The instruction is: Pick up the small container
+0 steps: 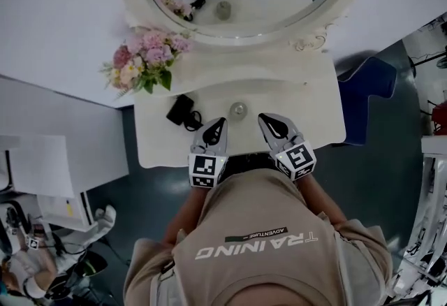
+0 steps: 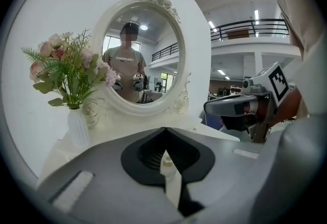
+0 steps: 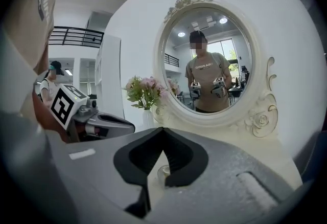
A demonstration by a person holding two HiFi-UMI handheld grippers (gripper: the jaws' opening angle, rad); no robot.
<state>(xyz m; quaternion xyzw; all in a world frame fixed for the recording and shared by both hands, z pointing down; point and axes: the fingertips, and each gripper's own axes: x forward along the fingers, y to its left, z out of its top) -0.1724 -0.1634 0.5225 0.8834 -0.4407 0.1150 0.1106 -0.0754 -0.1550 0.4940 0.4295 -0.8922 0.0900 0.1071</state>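
Pink bouquet and a black corded adapter sit at the left of the smooth cream worktop. The left gripper has its grey jaws pressed together, empty. The small round container stands just ahead, between both grippers. The right gripper is likewise closed on nothing. The shirt reads "TRAINING ADVENTURE".

Head view dim, grey; gripper views brighter, ceiling lamps overhead; fisheye, black corners.

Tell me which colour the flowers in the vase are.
Mostly pink flowers, best seen in the head view.
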